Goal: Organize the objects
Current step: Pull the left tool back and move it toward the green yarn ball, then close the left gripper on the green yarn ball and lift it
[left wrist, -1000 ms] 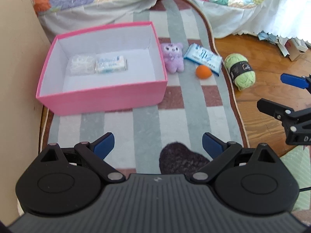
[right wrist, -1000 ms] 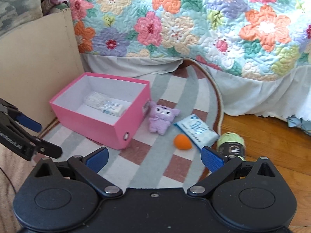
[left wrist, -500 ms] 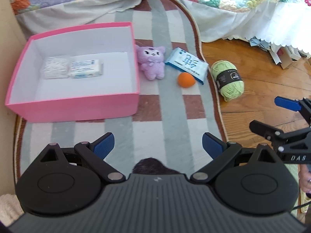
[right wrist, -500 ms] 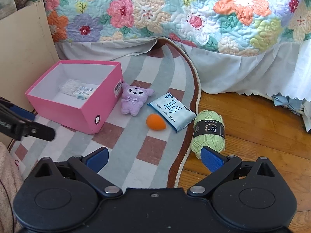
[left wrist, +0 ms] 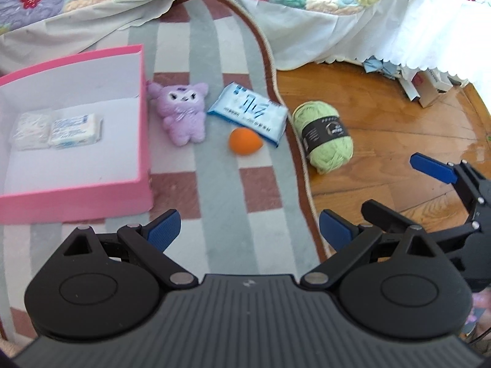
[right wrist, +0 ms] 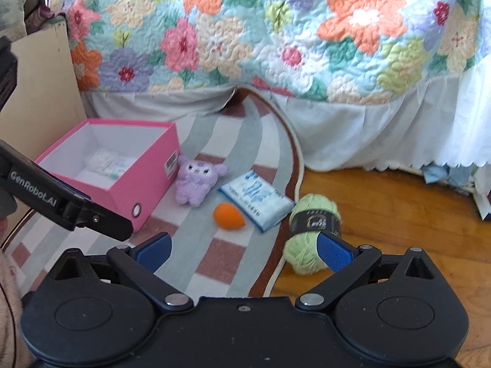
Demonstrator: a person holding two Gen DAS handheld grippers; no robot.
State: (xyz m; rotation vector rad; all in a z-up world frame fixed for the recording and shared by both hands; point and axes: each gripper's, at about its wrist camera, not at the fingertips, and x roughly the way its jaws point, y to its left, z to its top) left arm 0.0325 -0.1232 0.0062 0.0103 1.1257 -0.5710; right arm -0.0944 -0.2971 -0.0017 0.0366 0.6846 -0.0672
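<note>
Lying beside the pink box (left wrist: 92,196): plush (left wrist: 181,113), sponge (left wrist: 245,141), yarn (left wrist: 325,136)

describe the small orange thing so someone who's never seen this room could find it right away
Start at the open pink box on the striped rug beside the bed with the floral quilt. Loose items lie in a row to its right: a purple plush toy, a blue-and-white packet and a ball of green yarn. The orange egg-shaped sponge lies just in front of the packet, the only smooth, plain orange piece there.
</note>
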